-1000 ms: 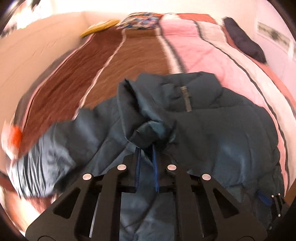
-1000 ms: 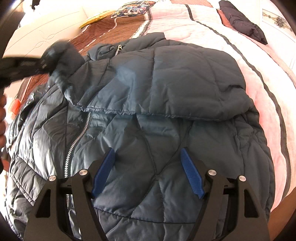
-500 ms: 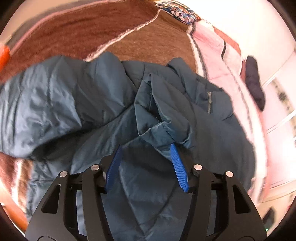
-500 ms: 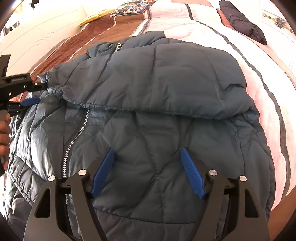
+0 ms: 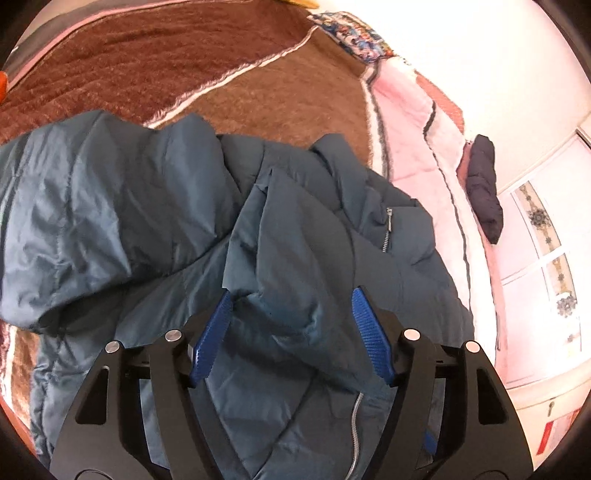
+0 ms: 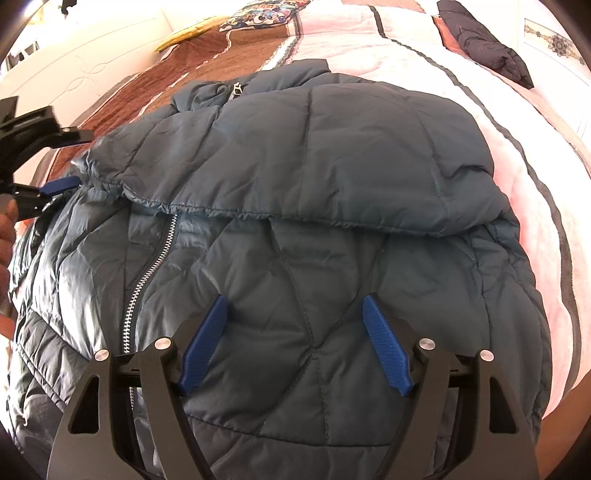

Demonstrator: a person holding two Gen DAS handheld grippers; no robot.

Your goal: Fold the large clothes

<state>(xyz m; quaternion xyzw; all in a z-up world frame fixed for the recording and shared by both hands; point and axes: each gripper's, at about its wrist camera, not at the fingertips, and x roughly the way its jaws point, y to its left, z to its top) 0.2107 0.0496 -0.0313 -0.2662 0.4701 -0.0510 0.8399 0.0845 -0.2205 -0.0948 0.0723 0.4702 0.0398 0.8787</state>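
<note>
A dark blue quilted puffer jacket (image 6: 314, 229) lies zipper-up on the bed, with one sleeve (image 6: 303, 155) folded across its chest. In the left wrist view the jacket (image 5: 147, 229) fills the middle, its sleeve cuff (image 5: 295, 295) lying between my fingers. My left gripper (image 5: 291, 299) is open around that cuff, holding nothing; it also shows at the left edge of the right wrist view (image 6: 55, 173). My right gripper (image 6: 295, 308) is open and empty, just above the jacket's lower front.
The bed carries a brown blanket (image 5: 184, 70) on the left and a pink striped one (image 6: 388, 44) on the right. A dark folded garment (image 6: 491, 59) lies at the far right. A patterned pillow (image 6: 258, 14) and a yellow item (image 6: 188, 31) sit at the head.
My left gripper carried the sleeve cuff across the jacket, opened and let it go. The sleeve now lies across the chest. The right gripper has stayed put.
</note>
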